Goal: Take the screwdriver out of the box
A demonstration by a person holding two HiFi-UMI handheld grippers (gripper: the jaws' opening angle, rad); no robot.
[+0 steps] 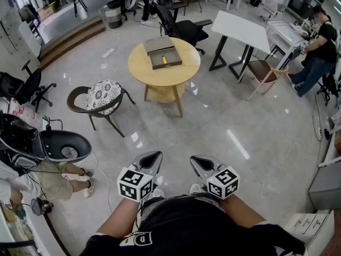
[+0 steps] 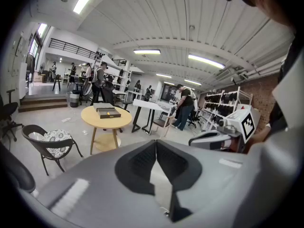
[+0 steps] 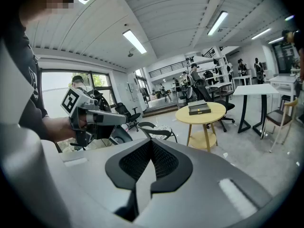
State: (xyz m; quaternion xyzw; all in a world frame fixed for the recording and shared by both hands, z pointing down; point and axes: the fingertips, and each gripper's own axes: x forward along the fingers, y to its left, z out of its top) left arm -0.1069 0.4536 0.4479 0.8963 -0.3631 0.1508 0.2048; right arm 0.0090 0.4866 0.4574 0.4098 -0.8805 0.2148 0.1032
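Note:
An open grey box (image 1: 162,53) lies on a round yellow table (image 1: 181,68) far ahead across the floor. A small yellow-handled screwdriver (image 1: 164,61) rests inside it. My left gripper (image 1: 153,157) and right gripper (image 1: 197,160) are held close to my body, side by side, far from the table, both shut and empty. The left gripper view shows its jaws (image 2: 156,144) meeting, with the table (image 2: 97,121) and box (image 2: 106,111) in the distance. In the right gripper view the jaws (image 3: 151,144) also meet, and the box (image 3: 199,108) sits far off.
A chair with a patterned cushion (image 1: 104,96) stands left of the table. A black office chair (image 1: 184,28) is behind it, and a white desk (image 1: 241,30) and a wooden chair (image 1: 264,71) stand to the right. A person (image 1: 319,47) works at the far right.

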